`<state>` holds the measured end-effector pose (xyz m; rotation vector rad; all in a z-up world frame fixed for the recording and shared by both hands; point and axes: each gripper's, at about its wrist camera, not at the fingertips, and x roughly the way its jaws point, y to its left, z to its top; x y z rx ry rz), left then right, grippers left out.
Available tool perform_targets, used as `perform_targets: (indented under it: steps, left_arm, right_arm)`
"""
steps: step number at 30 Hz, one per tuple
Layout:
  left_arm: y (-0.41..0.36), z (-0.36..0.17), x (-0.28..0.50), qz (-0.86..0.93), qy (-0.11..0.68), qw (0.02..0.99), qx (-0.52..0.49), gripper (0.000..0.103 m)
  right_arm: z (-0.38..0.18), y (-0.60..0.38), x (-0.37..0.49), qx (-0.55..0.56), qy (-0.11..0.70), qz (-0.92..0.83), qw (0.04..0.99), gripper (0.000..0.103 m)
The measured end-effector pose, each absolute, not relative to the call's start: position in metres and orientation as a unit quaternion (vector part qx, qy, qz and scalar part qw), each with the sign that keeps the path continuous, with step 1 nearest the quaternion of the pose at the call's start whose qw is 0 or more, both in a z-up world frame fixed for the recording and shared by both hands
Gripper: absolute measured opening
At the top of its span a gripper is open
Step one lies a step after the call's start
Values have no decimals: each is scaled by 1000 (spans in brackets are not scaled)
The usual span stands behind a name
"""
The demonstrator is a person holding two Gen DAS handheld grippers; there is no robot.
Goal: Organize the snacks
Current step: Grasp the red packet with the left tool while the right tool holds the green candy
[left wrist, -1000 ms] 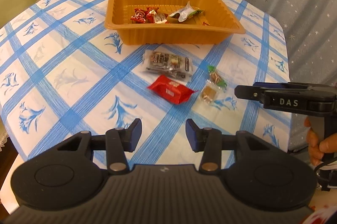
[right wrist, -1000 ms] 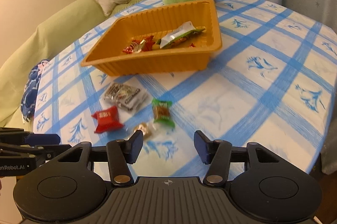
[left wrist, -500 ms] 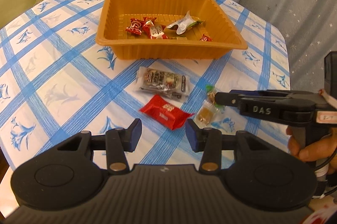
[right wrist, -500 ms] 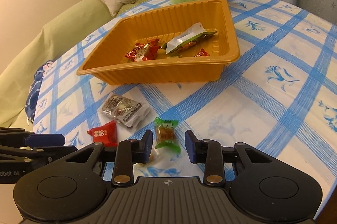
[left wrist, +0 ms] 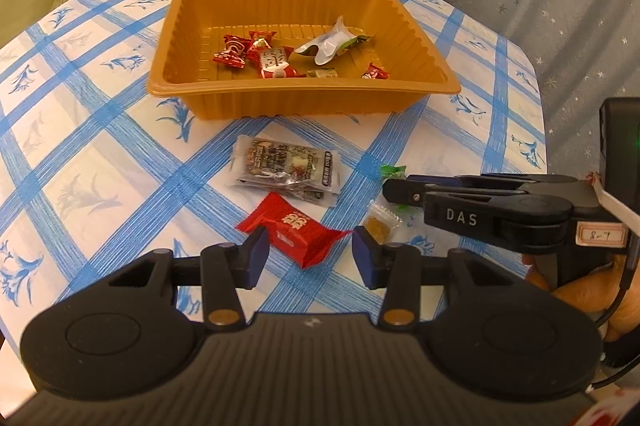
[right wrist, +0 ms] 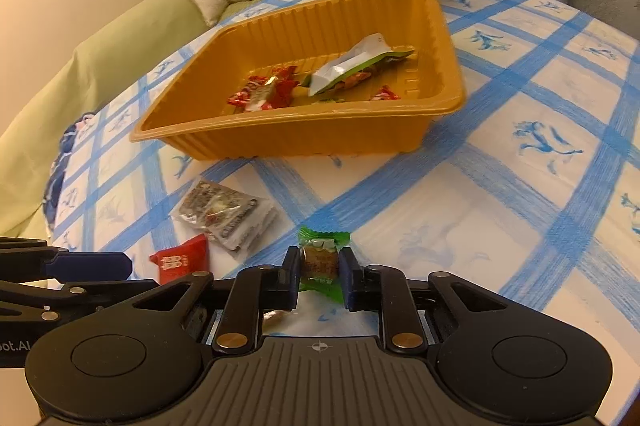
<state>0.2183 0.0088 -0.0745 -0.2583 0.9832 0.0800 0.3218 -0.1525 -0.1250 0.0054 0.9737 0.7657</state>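
White "DAS" lettering read on right tongs (left wrist: pixel 394 186); handwritten tag illegible. Right tongs (right wrist: pixel 320 272), spread a second earlier, now pinched on green-wrapped candy (right wrist: pixel 322 258) on tabletop (right wrist: pixel 500 186) before orange tray (right wrist: pixel 280 130). Left tongs (left wrist: pixel 306 258) spread around red packet (left wrist: pixel 294 228). Amber candy (left wrist: pixel 380 224) partly hidden.

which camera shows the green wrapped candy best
The right wrist view: the green wrapped candy sits centred between the right gripper pads. The left wrist view shows only a green corner behind that gripper's fingers.
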Motion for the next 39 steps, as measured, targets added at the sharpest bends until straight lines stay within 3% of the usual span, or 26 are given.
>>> perform_targets:
  steps: [22,29,39]
  left_arm:
    - [25,-106,250,53,500,859,-95,41]
    - [30,-110,249,45,504,859,-74,27]
    - [31,-110,244,44,499,863,-63,24]
  right_arm:
    - [-122,-201,324,27,471,308,826,21]
    - [-122,-198,323,17,470,309,827,21]
    - [-122,-196,323,9,470,308,827,21]
